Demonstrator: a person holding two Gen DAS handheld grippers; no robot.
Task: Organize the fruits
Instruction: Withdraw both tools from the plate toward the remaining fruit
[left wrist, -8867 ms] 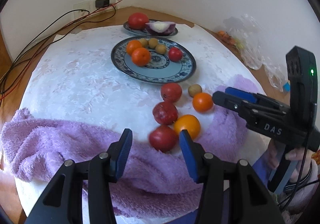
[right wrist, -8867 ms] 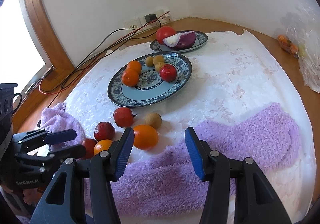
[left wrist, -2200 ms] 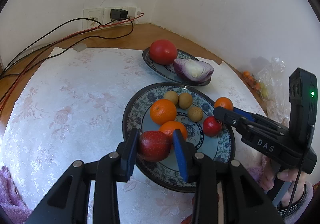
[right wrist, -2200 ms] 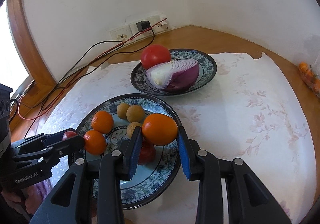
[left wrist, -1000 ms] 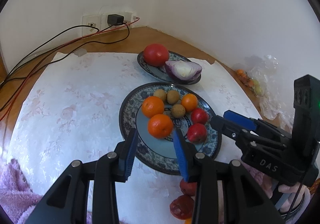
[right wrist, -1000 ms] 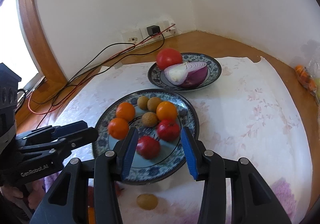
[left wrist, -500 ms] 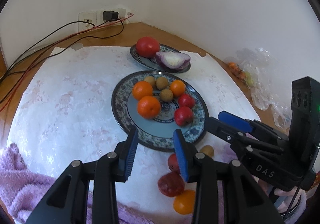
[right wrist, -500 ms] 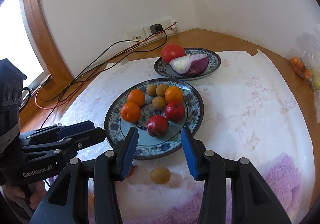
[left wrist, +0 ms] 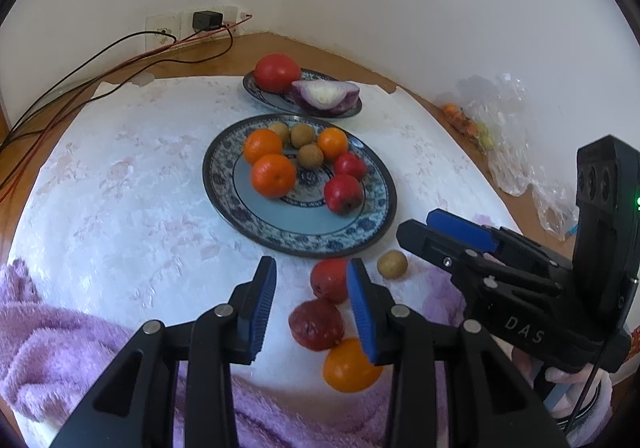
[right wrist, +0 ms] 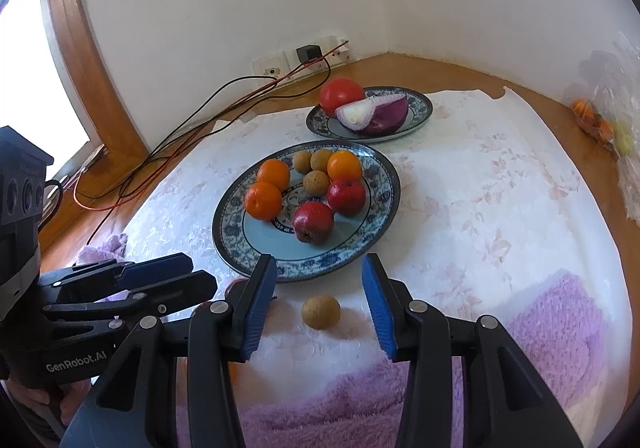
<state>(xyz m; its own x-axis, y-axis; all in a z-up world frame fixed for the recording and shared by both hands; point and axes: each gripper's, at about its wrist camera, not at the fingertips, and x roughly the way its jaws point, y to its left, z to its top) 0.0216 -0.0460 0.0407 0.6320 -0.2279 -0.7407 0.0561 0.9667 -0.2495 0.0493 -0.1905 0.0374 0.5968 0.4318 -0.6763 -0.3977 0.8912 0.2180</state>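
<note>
Red fruit (left wrist: pixel 343 193) and orange (right wrist: pixel 344 166) now on plate (left wrist: pixel 378 226); both tongs empty, pulled back.

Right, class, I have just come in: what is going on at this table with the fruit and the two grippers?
A person is sorting fruit with two hand-held grippers. The large patterned plate already holds three oranges, three small brown fruits and two red fruits. Both the left gripper and the right gripper are open and empty, hanging over the cloth in front of the plate. Still loose there are two red fruits, an orange and a small brown fruit, which lies between the right gripper's fingers.
</note>
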